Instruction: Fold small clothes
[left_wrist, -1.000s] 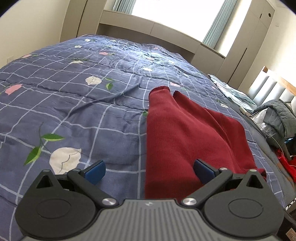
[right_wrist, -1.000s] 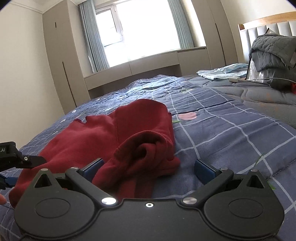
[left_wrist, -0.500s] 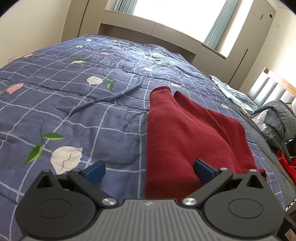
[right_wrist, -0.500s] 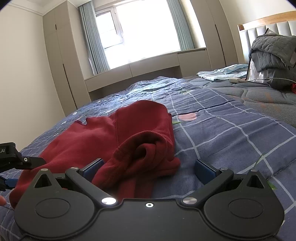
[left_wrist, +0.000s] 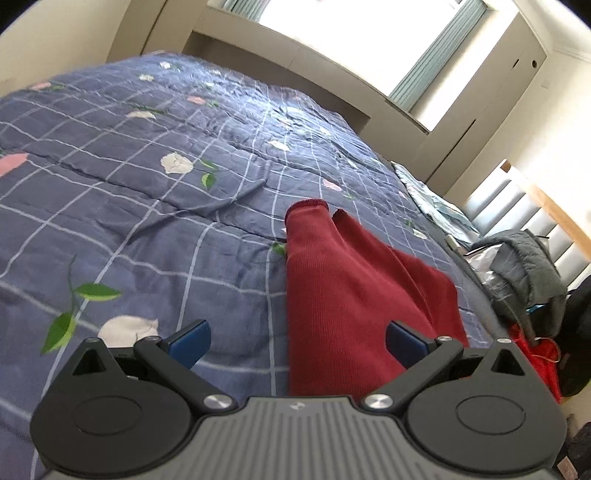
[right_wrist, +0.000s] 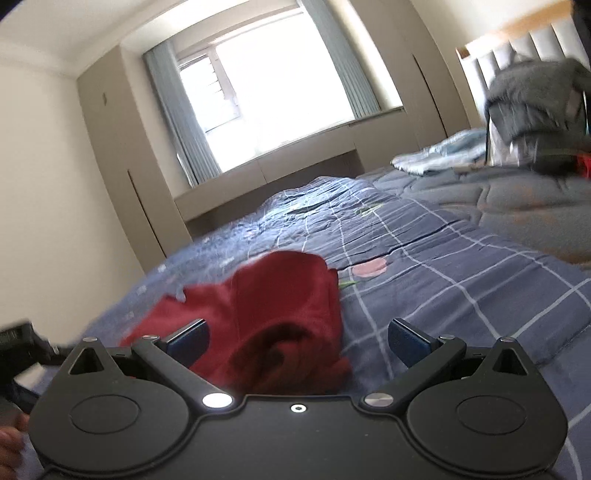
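Note:
A dark red knit garment lies on the blue checked quilt, its sleeve stretched away from me. My left gripper is open and empty, hovering over the garment's near edge, the cloth lying between its blue fingertips. In the right wrist view the same garment lies bunched with a rumpled fold at its near end. My right gripper is open and empty just above that bunched end. The left gripper's body shows at the far left edge.
A grey jacket and red cloth lie at the bed's right side by the headboard. A light blue folded cloth lies farther back. A window bench and wardrobes stand beyond the bed.
Both grippers have tilted and shifted: the left view now rolls to the right, the right view has tilted upward and is blurred. The garment has not moved. Both stay open.

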